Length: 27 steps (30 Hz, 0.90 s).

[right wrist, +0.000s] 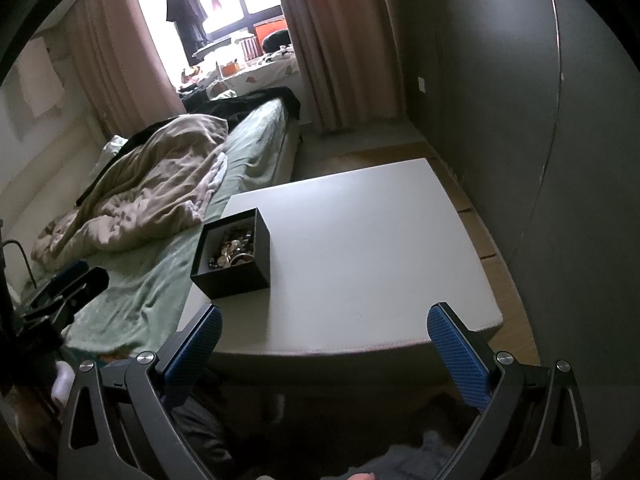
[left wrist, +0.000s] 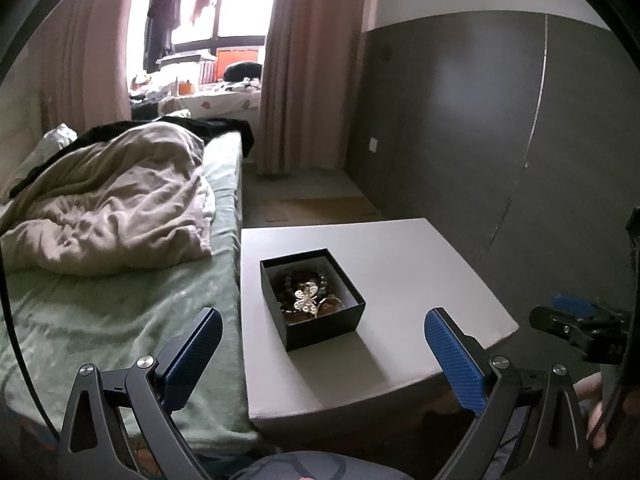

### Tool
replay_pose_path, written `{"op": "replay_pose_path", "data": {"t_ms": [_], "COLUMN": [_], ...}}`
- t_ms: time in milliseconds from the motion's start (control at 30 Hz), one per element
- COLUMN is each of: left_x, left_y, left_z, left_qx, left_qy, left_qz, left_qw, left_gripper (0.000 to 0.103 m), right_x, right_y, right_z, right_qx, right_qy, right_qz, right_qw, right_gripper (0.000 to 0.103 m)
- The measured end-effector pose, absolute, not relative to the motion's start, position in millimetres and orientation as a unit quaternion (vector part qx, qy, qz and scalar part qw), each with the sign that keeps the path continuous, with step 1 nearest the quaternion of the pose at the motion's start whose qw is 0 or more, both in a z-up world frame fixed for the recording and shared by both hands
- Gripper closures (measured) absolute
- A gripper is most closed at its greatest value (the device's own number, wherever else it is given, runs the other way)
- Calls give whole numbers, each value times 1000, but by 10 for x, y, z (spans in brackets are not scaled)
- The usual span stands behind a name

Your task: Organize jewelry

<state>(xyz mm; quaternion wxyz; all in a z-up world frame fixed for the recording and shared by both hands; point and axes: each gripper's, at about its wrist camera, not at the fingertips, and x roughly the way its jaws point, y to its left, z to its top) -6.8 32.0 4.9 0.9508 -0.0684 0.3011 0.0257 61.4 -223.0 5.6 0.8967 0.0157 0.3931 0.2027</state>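
Item: small open-topped black cardboard box, square, standing on the pale grey square table near its bed-side edge.

Contents: a heap of jewelry with dark beaded strands, a silver butterfly-shaped piece on top and a ring-like loop beside it. All of it sits inside the box, and I see none loose on the table top.

Tools: my left gripper hovers short of the box, its blue-padded fingers spread wide with nothing between them. My right gripper hangs over the table's near edge, likewise spread and holding nothing.

Progress, my judgement: every piece lies gathered in the box. That fits a finished gathering-in; it equally fits a jumble waiting to be taken out and sorted. I cannot tell which.

Surroundings: a green-sheeted bed with a rumpled beige blanket lies beside the table.
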Motion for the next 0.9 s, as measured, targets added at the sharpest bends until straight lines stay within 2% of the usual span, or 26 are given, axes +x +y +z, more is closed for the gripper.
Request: {"op": "replay_pose_path", "data": {"t_ms": [900], "left_x": [-95], "left_y": [329], "left_z": [69], "left_qx": [-76], "left_qy": [296], "left_qz": [25], "left_qw": [952], "left_gripper": [2], "right_x": [584], "right_y": [-2197], "right_z": [19], "right_qx": [10], "right_qy": [396], "right_qz": [193], "right_qw": [898], "right_gripper": [0]}}
